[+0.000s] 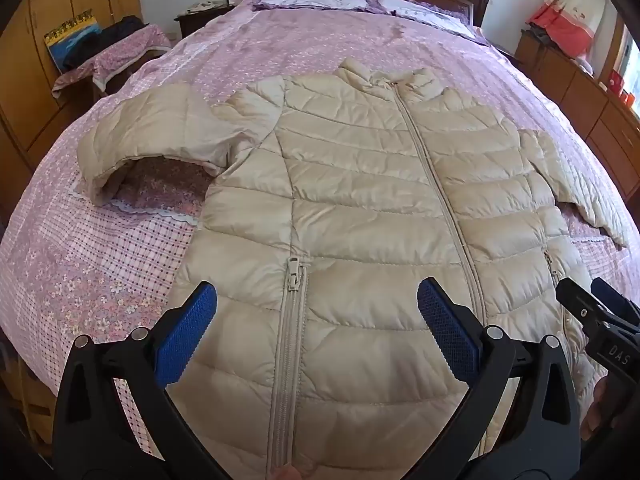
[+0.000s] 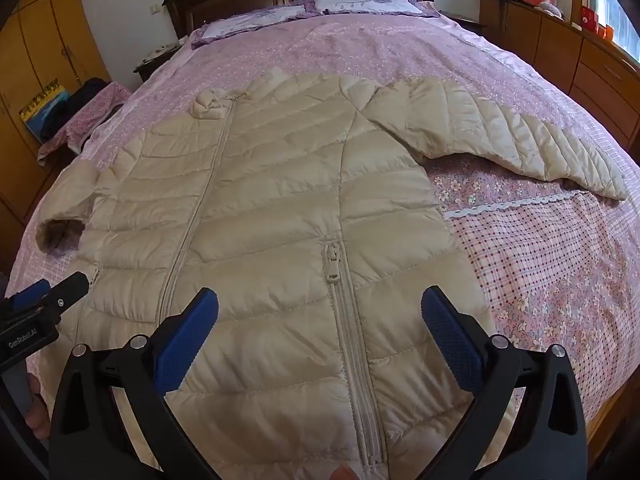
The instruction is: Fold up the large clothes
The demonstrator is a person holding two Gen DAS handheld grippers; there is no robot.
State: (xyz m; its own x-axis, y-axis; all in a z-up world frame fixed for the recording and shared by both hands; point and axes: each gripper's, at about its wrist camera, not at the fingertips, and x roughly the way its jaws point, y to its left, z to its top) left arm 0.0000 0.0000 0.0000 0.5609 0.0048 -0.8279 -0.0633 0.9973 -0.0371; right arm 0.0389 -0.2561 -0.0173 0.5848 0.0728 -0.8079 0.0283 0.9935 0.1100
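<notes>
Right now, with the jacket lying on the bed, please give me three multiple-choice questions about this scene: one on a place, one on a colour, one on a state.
1. Where does the jacket lie?
A. Spread flat on the bed
B. Hung on the wardrobe
C. On the floor

2. What colour are the pads of the left tool?
A. Red
B. Blue
C. White

3. How does the main front zipper stand?
A. Fully open
B. Torn off
C. Closed up to the collar

Answers:
1. A, the beige quilted jacket lies front up on the pink bedspread, sleeves out to both sides.
2. B, both pads are blue on black arms, as on the right tool.
3. C, the two front halves meet along the zipper line all the way to the collar.
</notes>
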